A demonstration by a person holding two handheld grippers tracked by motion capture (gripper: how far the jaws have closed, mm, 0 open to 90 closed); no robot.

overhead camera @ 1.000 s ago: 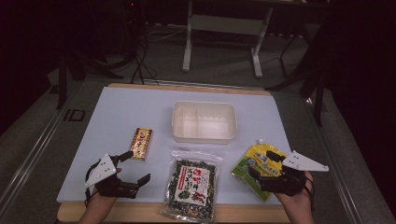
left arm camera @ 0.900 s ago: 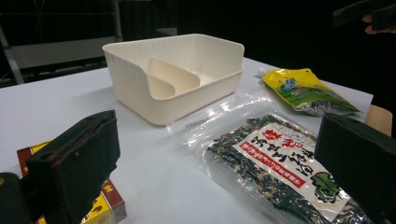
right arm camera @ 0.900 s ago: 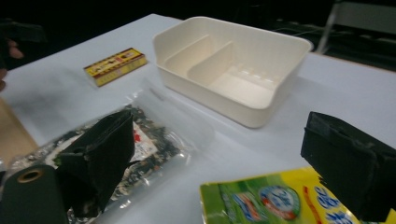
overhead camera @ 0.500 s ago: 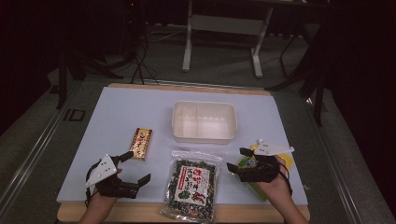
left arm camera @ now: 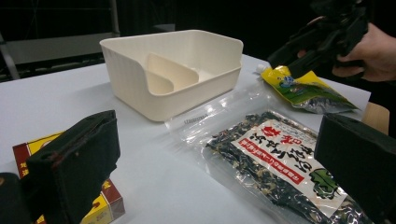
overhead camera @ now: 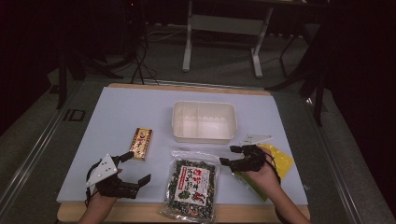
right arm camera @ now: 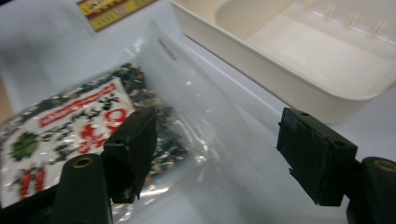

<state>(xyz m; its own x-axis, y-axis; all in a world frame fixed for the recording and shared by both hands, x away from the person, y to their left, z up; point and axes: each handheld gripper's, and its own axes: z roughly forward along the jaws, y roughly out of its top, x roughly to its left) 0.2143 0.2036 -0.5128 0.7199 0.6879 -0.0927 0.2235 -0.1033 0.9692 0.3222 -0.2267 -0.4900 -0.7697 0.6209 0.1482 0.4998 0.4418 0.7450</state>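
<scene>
Moving leftward off the yellow pouch (overhead camera: 280, 161), the right gripper (overhead camera: 231, 155), jaws unclenched but narrowing, nears the seaweed bag (overhead camera: 192, 184) at its seven o'clock, long axis six-to-twelve; the left gripper (overhead camera: 135, 169) rests unclenched.

- The room is dark; light falls mainly on the bench (overhead camera: 140, 112), with its pale blue top and wooden front edge.
- Grey floor (overhead camera: 219, 56) behind it.
- A white metal stand (overhead camera: 224, 28) on two legs beyond.
- Dark tripod legs (overhead camera: 135, 51) and cables at the back left.
</scene>
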